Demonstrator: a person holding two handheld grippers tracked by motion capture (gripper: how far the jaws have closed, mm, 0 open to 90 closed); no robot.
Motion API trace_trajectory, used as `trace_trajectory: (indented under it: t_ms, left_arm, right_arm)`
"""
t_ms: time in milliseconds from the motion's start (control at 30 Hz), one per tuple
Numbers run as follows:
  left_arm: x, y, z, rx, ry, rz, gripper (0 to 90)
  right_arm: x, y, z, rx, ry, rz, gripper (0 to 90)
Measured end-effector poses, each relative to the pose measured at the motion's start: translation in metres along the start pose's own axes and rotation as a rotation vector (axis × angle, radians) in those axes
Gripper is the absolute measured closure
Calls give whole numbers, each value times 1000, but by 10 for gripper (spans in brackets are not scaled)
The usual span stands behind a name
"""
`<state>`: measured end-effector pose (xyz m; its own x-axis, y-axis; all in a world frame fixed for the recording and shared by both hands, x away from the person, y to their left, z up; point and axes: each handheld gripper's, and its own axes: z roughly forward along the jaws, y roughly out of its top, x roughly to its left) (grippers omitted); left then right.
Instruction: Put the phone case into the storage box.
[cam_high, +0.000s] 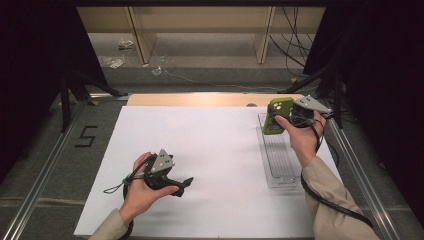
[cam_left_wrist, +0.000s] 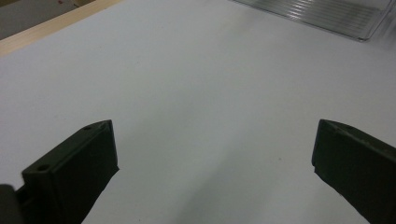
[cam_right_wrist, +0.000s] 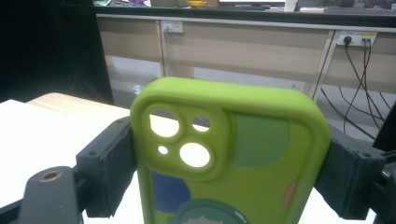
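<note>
Right gripper (cam_high: 286, 116) raised over the far end of a clear plastic tray (cam_high: 278, 172), gripping a green phone case (cam_high: 278, 116). In the right gripper view the phone case (cam_right_wrist: 229, 158) is standing upright between the two black jaws, which are pressing against its left and right edges just below the top corners; its back is facing the camera, showing the raised camera surround with three cut-outs (two large, one small) and coloured patches lower down. The case's top edge is rising above the jaw tips, and its lower part is running out of the bottom of the view.

Left gripper (cam_high: 186, 184) resting low over the white sheet (cam_high: 210, 150) at the near left of the table, well apart from the tray. In the left gripper view its jaws are standing wide apart with nothing but bare white sheet (cam_left_wrist: 210, 102) between them; a corner of the ribbed tray (cam_left_wrist: 327, 14) is lying at the top right.
</note>
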<state>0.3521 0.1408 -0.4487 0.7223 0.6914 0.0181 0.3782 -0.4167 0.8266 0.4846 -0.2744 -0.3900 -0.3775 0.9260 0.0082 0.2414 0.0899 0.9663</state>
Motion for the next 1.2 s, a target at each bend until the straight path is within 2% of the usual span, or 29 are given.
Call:
trace_trajectory:
  t_ms: [767, 1200]
  left_arm:
    - [0, 0, 0, 0, 0, 5, 0]
    - [0, 0, 0, 0, 0, 6, 0]
  right_arm:
    - [-6, 4, 15, 29, -23, 0, 175]
    - [-8, 0, 25, 51, -35, 4, 175]
